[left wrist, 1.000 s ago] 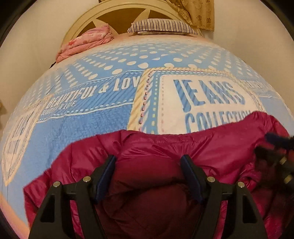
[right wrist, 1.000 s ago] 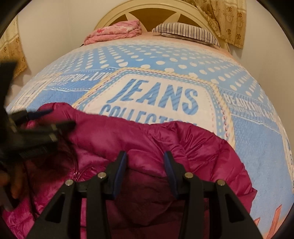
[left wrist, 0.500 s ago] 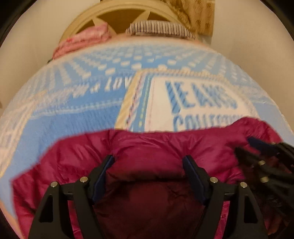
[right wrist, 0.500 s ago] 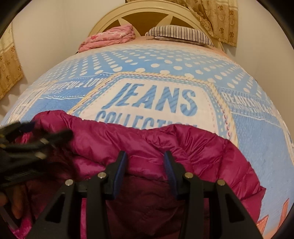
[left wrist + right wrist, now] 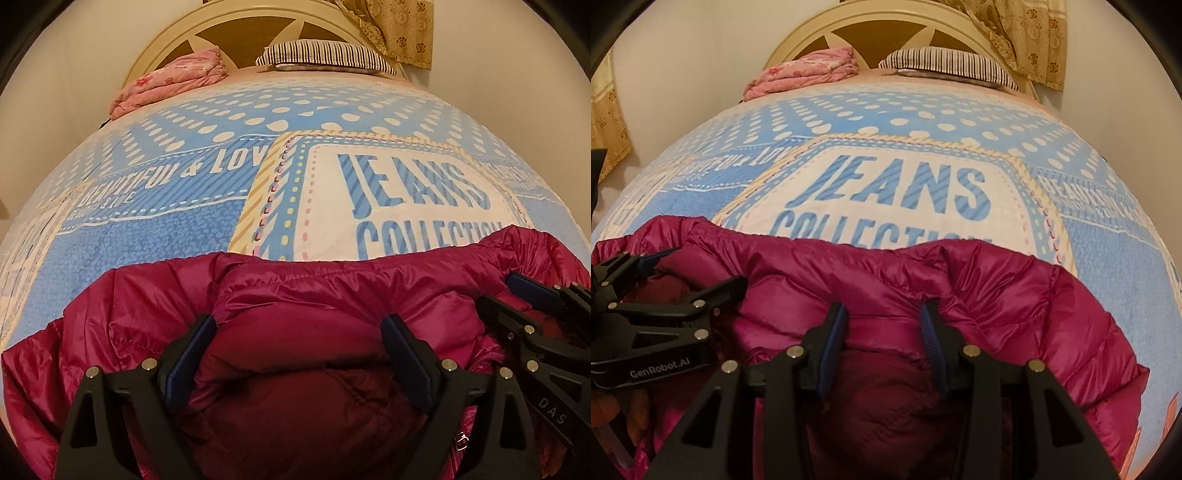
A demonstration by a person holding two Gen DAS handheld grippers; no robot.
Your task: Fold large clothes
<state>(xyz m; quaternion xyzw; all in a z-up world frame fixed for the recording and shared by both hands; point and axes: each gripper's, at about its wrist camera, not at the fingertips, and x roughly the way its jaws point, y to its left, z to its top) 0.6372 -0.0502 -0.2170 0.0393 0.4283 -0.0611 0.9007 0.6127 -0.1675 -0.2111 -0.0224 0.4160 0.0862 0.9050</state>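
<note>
Pinches the puffy jacket's (image 5: 314, 295) folded edge at the bed's (image 5: 166, 229) near end in the right gripper (image 5: 883, 308), left gripper (image 5: 299, 321) jaws just opening around it; looks light, soft, slippery, so best grabbed along stitched seams.

The jacket (image 5: 295, 295) hides the last letters of "COLLECTION".

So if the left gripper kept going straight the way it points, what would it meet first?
Most likely the shiny magenta puffer jacket, whose padded fold already bulges between the open jaws of the left gripper; the blue printed bedspread lies beyond.
</note>
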